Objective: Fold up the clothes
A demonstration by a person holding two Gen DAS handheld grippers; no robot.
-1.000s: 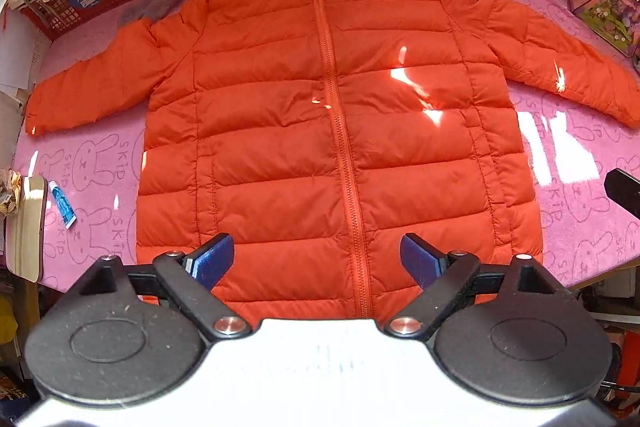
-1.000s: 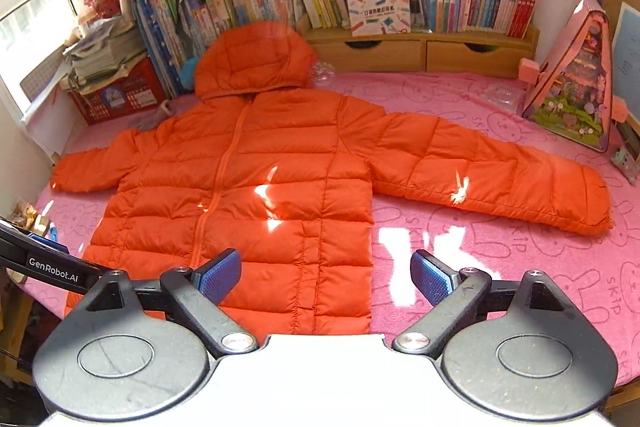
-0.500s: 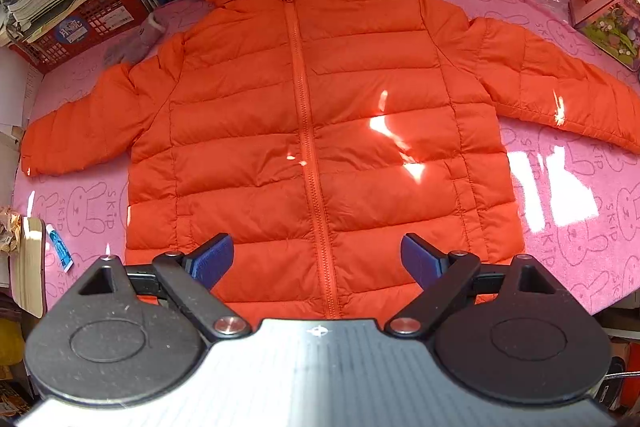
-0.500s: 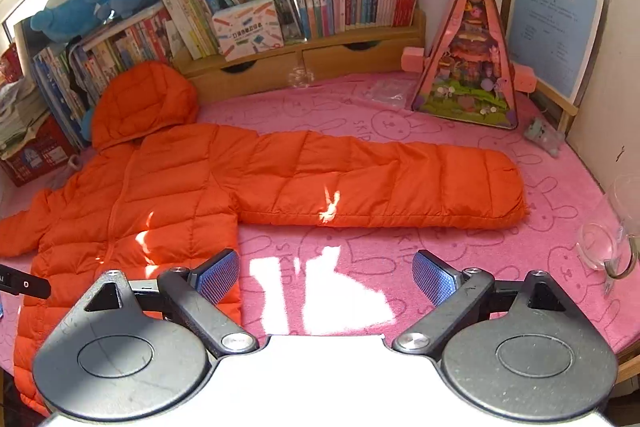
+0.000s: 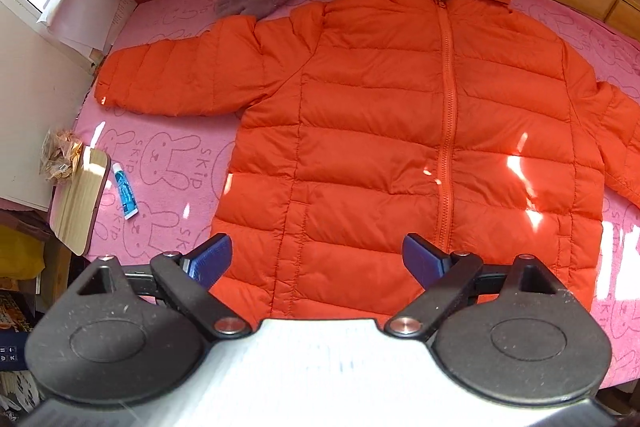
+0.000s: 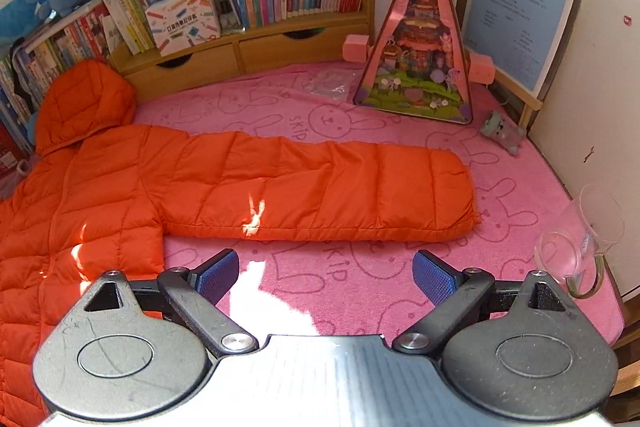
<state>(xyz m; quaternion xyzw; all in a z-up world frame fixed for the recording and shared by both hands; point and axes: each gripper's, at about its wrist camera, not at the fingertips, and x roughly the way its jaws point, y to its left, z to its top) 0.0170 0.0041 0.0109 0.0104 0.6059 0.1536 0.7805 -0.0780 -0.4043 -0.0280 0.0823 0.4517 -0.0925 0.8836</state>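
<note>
In the left wrist view, an orange hooded puffer jacket (image 5: 400, 131) is seen spread flat, front up and zipped, on a bench covered by a pink bunny-print mat (image 5: 168, 163). The hood points away and the hem lies nearest, so the long axis runs along the zipper. The left gripper (image 5: 316, 259) is held spread over the hem, pinching nothing.

In the right wrist view, the right gripper (image 6: 326, 273) is likewise spread and empty, just short of the outstretched sleeve (image 6: 320, 191), which lies crosswise. The cuff is probably best pinched first and carried flat across the chest. A glass pitcher (image 6: 580, 243) near the bench edge should be avoided.
</note>
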